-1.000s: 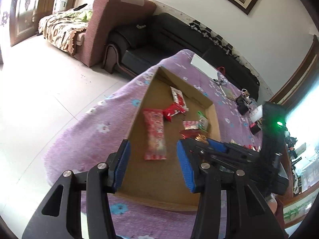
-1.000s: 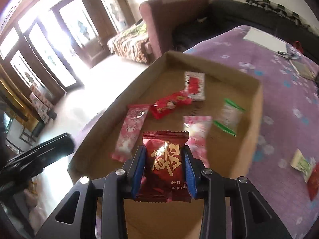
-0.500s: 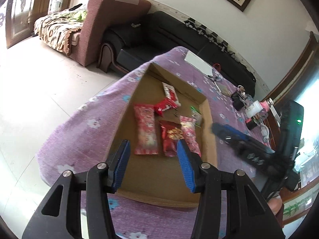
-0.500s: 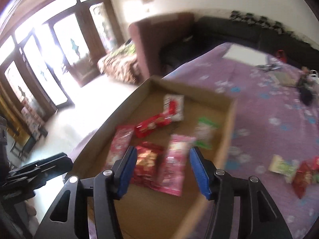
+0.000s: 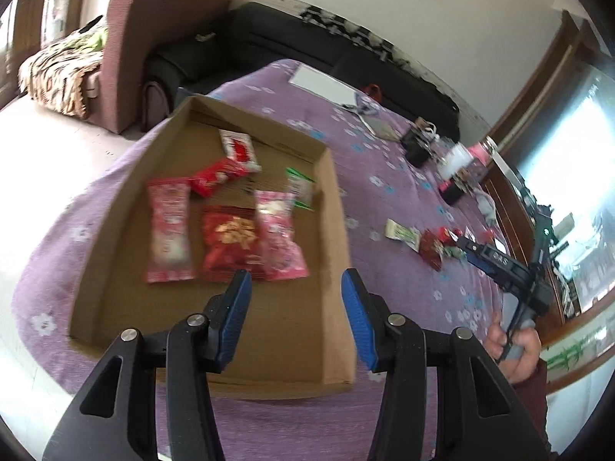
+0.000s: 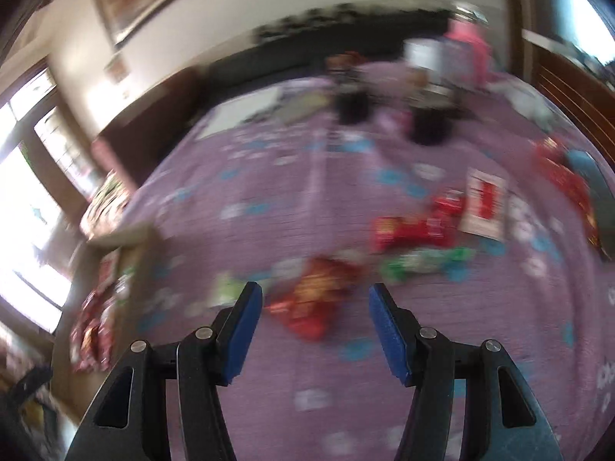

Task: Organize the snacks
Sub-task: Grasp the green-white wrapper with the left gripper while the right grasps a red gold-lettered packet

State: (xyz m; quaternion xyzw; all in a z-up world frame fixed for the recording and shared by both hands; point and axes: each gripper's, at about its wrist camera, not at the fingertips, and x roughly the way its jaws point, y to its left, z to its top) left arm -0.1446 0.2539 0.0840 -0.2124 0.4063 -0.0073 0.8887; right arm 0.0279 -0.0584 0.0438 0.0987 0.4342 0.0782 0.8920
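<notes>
A: Left wrist view, stock check: cardboard box (image 5: 330,207) now holds the dark red snack packet (image 5: 230,242), lying between two pink packets. A second ago it sat in the right gripper (image 6: 315,330).

B: Grippers?

A: Right gripper: jaws apart and empty, swung over loose snacks (image 6: 419,226) on the purple cloth (image 6: 269,192). Left gripper (image 5: 296,315): parted, empty. More packets await boxing.

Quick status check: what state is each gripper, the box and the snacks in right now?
Left hand-held gripper: open, empty, over the box.
Right hand-held gripper: open, empty, over loose snacks.
Cardboard box: open-topped, six snack packets lying flat inside.
Red snack packet: loose on the purple cloth, outside the box.
</notes>
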